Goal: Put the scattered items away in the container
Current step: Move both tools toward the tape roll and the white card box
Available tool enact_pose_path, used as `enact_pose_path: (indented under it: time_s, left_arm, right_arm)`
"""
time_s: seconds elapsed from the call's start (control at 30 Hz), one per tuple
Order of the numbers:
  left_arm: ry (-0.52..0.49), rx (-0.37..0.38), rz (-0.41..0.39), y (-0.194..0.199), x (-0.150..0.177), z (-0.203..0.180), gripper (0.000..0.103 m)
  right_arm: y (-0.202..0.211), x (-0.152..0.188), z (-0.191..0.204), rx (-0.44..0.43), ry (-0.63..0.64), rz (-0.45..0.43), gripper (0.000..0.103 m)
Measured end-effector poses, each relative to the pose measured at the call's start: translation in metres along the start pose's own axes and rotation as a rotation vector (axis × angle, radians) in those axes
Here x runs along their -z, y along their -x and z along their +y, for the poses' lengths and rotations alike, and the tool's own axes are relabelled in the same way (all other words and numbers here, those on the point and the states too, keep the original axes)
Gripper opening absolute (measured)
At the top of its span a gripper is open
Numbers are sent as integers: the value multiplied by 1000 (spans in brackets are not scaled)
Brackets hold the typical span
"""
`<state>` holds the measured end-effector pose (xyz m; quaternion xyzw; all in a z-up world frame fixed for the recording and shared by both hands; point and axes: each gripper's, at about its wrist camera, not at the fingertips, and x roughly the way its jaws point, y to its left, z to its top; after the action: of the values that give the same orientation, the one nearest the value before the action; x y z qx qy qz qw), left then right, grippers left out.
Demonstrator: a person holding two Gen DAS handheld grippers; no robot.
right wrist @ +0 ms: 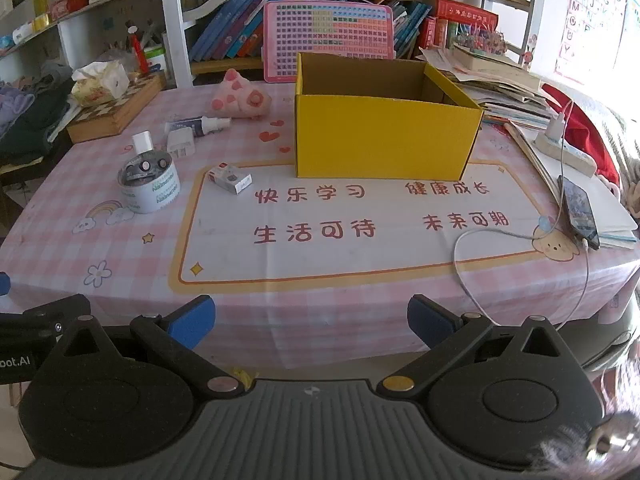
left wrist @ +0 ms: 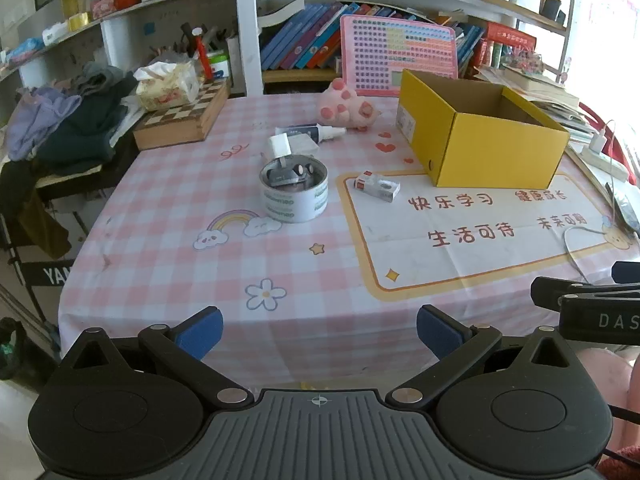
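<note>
1. Left wrist view: the left gripper (left wrist: 319,334) hangs over the near edge of the table (left wrist: 160,280), its jaws spread as wide as they go with nothing between the blue pads (left wrist: 202,330).
2. Straight ahead of those jaws, well apart from them, stands a roll of tape (left wrist: 294,192) with small items resting in its core.
3. Just beyond the roll lie a white charger plug (left wrist: 280,145), a small grey box (left wrist: 301,145) and a white spray bottle (left wrist: 326,133), close together.
4. Farther ahead still sits a pink plush toy (left wrist: 346,107).
5. Ahead and to the right of the jaws lies a small red-and-white box (left wrist: 377,186), just beside the near corner of the yellow box (left wrist: 500,152), which stands open at the top; nothing shows inside it.
6. At the right edge of this view, beside the left gripper, part of the other tool's black body is visible.
7. Right wrist view: the right gripper (right wrist: 311,320) also hovers at the near table edge, jaws fully apart and holding nothing.
8. The yellow box (right wrist: 384,140) stands directly ahead of these jaws, well apart from them.
9. The small red-and-white box (right wrist: 229,178), roll of tape (right wrist: 149,188) and plush toy (right wrist: 240,98) lie ahead and left.
10. A phone (right wrist: 580,208) on a white cable (right wrist: 472,240) lies ahead and right.
</note>
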<state>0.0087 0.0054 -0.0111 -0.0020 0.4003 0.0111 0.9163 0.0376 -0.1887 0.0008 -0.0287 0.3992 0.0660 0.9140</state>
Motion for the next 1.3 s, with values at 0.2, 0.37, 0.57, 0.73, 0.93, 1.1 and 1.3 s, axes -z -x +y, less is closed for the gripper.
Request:
enact_pose_path:
  time_s: [0.2,0.37,0.57,0.73,0.93,1.1,1.3]
  left_arm:
    - [-6,5,1,0,-1,-1,103]
    - [-12,9,3,1,-1,-2,103]
    - [-10,7,6,1,-2,-2,103]
    - [-14,9,7,1,0,-2,103]
    - [-12,2,24,1,2,0,103]
    - [-5,4,14,4,3,4,103]
    - [-8,27,13,6,5,7,103]
  right_arm:
    - [-1,0,0,0,1,3,103]
    - [0,0,0,0,1,4,103]
    - [-1,1,0,1,1,7,103]
    - [0,4,1,-6,7,14,103]
    - [0,4,2,-26,10,19,103]
    - [1,3,6,-43,20,24,103]
    - [1,4,13,-60,40,30,103]
